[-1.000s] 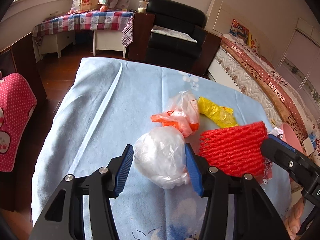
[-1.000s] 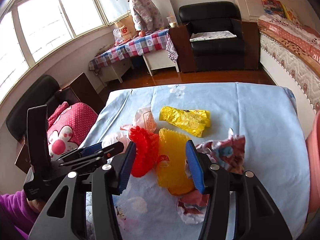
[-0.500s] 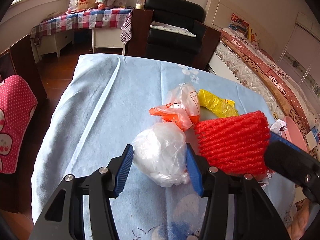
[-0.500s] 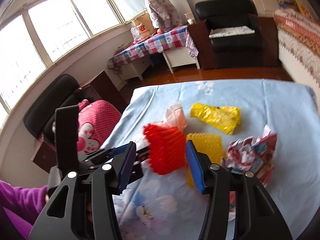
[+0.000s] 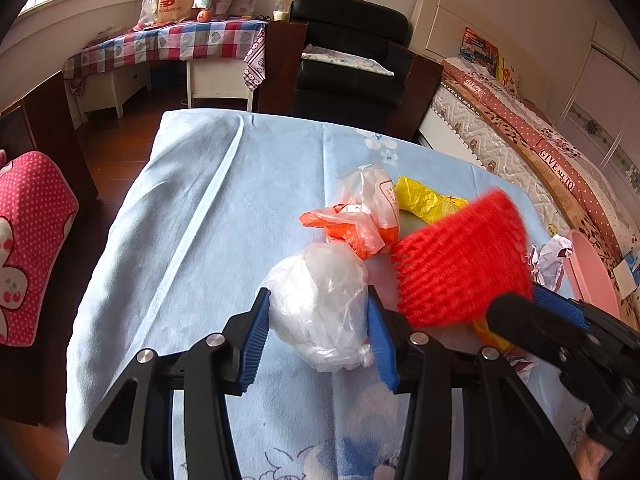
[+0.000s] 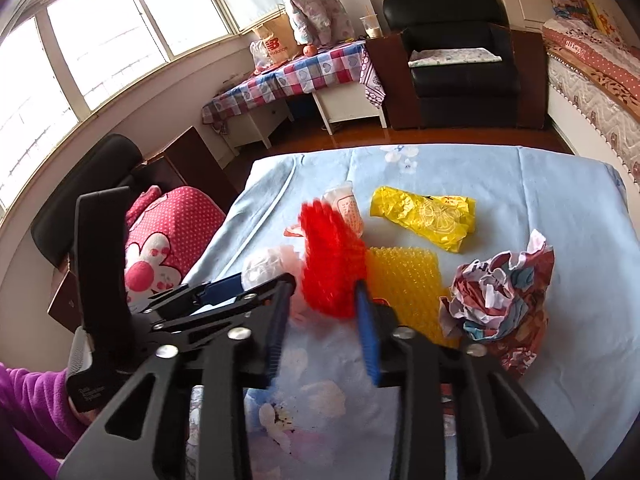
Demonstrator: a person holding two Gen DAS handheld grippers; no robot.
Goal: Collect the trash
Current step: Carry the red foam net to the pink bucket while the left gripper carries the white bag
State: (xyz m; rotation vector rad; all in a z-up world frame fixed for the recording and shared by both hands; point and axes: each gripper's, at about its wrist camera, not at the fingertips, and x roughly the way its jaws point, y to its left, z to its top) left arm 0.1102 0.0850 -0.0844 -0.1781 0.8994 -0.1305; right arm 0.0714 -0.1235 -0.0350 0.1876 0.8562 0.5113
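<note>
Left gripper (image 5: 318, 334) pinches a clear bag (image 5: 320, 304) on the blue cloth (image 5: 192, 216); right gripper (image 6: 322, 320) clamps red netting (image 6: 330, 264), seemingly lifted, blurred, beside yellow netting (image 6: 404, 276).

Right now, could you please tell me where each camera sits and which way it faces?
Left wrist: on the left gripper, facing across the blue tablecloth toward the black armchair; its jaws clamp a clear plastic bag; the right gripper enters from the right.
Right wrist: on the right gripper, facing the same table; jaws clamp a red foam net; the left gripper and a purple sleeve show.
Shared: red foam net, yellow wrapper, armchair.
</note>
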